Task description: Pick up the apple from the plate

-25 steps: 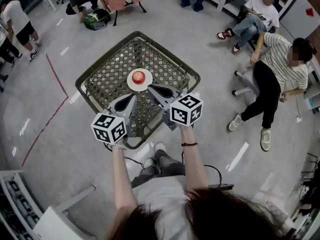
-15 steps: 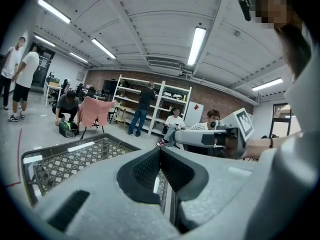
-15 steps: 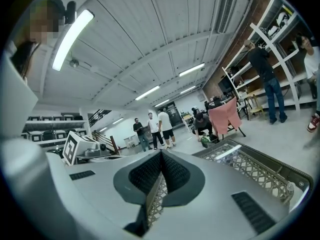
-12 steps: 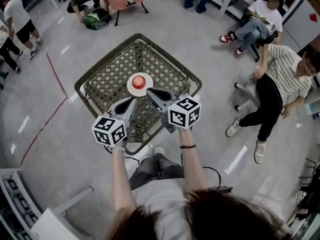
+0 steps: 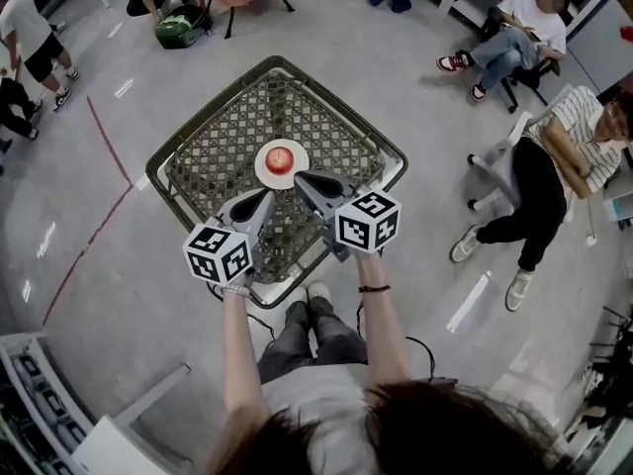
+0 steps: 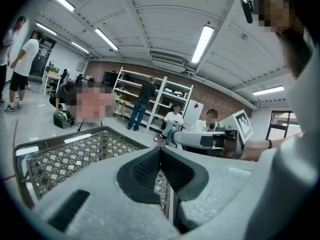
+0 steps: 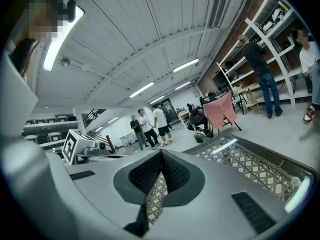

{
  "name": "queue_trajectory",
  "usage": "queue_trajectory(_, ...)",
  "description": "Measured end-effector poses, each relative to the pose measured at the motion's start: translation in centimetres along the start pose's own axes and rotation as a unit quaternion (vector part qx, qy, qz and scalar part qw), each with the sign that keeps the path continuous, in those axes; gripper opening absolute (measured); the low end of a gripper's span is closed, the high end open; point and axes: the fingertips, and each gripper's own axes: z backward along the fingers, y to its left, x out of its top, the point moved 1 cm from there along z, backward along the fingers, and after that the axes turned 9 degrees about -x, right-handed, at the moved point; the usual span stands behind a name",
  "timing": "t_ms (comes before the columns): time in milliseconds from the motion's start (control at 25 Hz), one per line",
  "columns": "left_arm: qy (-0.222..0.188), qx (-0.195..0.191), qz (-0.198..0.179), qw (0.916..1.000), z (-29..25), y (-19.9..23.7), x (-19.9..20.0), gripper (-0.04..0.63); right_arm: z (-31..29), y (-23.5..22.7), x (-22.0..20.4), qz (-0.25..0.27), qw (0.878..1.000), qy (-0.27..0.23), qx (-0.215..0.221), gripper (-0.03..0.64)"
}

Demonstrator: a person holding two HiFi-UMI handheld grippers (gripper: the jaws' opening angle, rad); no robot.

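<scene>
A red apple (image 5: 280, 155) sits on a small white plate (image 5: 263, 169) in the middle of a square lattice-top table (image 5: 223, 146). Both grippers hover over the table's near side, pointing at the plate. My left gripper (image 5: 267, 196) is shut and empty, its tip a little short of the plate's near-left edge. My right gripper (image 5: 301, 177) is also shut with nothing in it, its tip just beside the plate's right rim. In the left gripper view the shut jaws (image 6: 160, 149) point across the lattice, as they do in the right gripper view (image 7: 161, 153). Neither of those views shows the apple.
The table has a raised metal rim (image 5: 391, 146). People sit on the floor and on a chair at the right (image 5: 539, 181), and others stand at the far left (image 5: 25, 38). A red line (image 5: 104, 181) runs along the floor on the left. Shelves (image 6: 150, 99) line the back wall.
Both grippers have dropped slightly and edged closer to the plate, still shut. The seated person at the right has shifted.
</scene>
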Motion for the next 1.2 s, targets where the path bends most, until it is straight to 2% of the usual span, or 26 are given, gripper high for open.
queue_trajectory(360,0.027,-0.003,0.009,0.9996,-1.8,1.8,-2.2,0.011,-2.2,-1.6,-1.7,-0.006,1.0,0.02,-0.001,0.009)
queue_trajectory(1200,0.074,0.028,0.023,0.9966,-5.2,8.2,-7.5,0.011,-6.4,-5.9,-7.6,-0.019,0.998,0.067,-0.003,0.009)
